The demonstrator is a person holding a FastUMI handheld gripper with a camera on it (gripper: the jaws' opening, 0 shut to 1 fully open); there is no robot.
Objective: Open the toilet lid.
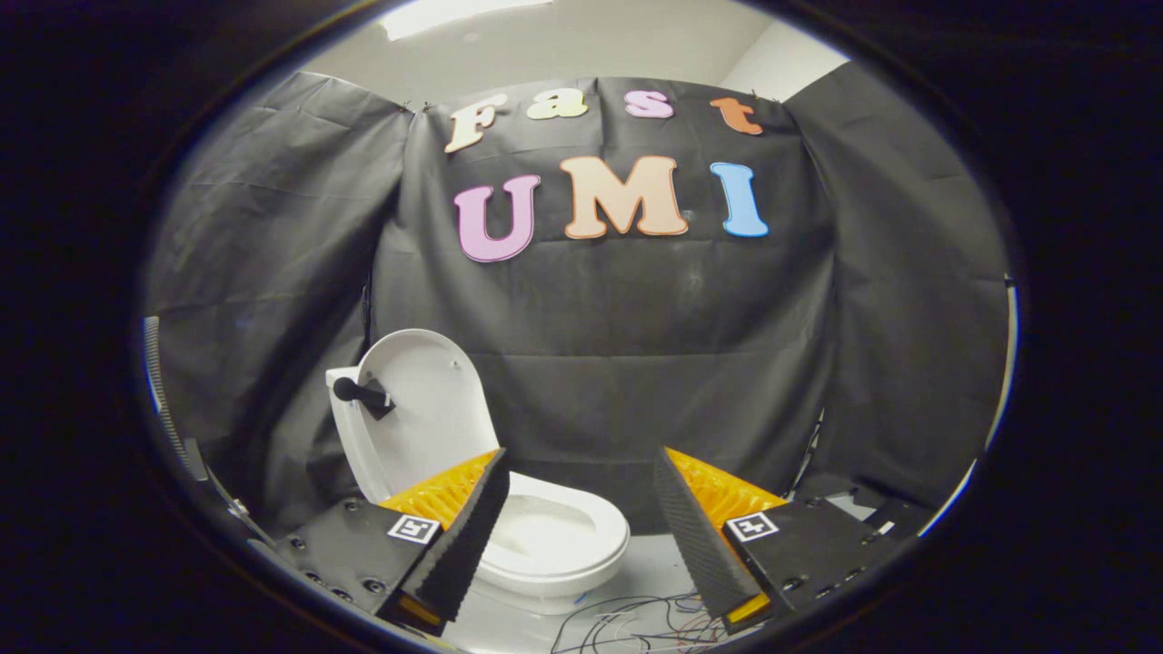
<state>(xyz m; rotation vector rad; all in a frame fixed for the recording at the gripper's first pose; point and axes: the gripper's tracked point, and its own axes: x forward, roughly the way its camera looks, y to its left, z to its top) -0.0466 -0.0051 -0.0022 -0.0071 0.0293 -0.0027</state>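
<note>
A small white toilet [554, 545] stands on the floor ahead of my gripper, partly behind the left finger [463, 536]. Its lid [427, 413] is raised upright and leans back against the tank. A dark knob handle [362, 396] sticks out of the lid's face. The seat ring and bowl lie uncovered below it. My gripper [581, 481] is open, the fingers wide apart with nothing between them, held back from the toilet and touching nothing.
Black cloth walls close in behind the toilet and on both sides. Loose thin wires [636, 622] lie on the pale floor just right of the toilet base, between the fingers. A ribbed hose [159, 391] runs down the left wall.
</note>
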